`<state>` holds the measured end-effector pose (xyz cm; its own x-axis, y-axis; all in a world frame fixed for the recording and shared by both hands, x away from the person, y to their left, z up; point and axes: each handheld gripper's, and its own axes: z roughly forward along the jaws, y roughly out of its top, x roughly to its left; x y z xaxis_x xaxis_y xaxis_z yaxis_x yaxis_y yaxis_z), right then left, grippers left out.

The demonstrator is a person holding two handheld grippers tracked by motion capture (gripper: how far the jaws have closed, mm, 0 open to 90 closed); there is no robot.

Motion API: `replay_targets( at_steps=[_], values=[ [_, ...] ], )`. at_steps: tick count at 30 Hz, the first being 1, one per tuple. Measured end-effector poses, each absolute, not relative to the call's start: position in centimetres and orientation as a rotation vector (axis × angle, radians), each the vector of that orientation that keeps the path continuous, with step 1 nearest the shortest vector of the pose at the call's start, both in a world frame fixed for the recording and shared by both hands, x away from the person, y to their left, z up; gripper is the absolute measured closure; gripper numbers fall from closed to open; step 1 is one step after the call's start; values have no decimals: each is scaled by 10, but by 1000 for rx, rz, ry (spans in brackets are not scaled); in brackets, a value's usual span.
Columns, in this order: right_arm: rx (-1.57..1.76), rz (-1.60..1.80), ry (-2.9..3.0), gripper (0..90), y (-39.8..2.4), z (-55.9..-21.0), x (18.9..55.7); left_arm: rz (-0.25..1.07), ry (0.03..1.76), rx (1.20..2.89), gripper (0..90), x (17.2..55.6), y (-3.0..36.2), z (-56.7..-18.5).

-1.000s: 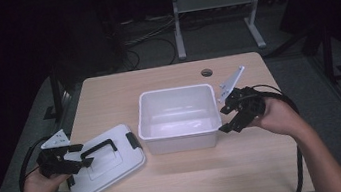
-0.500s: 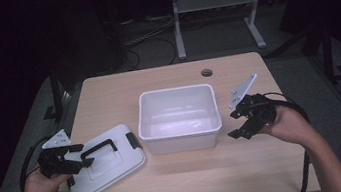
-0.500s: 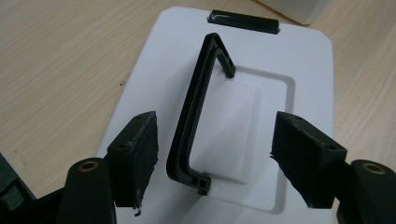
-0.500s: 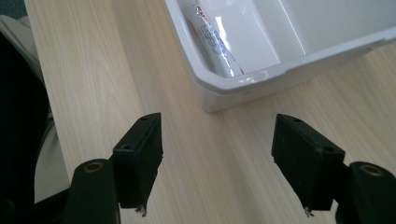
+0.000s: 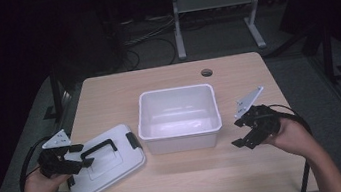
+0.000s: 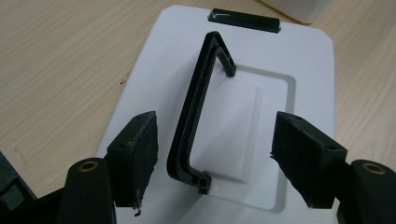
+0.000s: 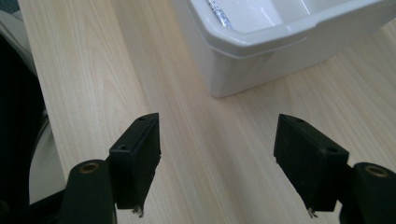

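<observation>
Table (image 5: pixel 186 184): light wood top, lay under both tongs, with a round hole (image 5: pixel 206 72) near its far edge.
Floor (image 5: pixel 301 72): grey, showed around the table.
Stand (image 5: pixel 213 19): pale metal frame, stood well beyond the tongs.
Cables (image 5: pixel 150 40): dark, lay on the floor beside that stand.
Light: room dark, table lit.

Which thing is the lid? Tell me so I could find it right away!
Look at the wooden table and find the open white tub in the middle. Just left of it, near the front edge, lies the lid, flat and white. Unlike the tub, it has a black handle on top, standing between the left gripper's open jaws.
</observation>
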<state>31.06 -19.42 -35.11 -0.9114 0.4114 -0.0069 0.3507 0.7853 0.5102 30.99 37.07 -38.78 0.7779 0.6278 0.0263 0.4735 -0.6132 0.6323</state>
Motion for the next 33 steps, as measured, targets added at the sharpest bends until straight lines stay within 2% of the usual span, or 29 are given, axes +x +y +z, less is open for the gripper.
replay_targets(
  at_steps=[33],
  values=[
    [711, 850, 2814, 292, -205, -416, 284, 278, 782, 2367, 307, 320, 368, -388]
  ],
)
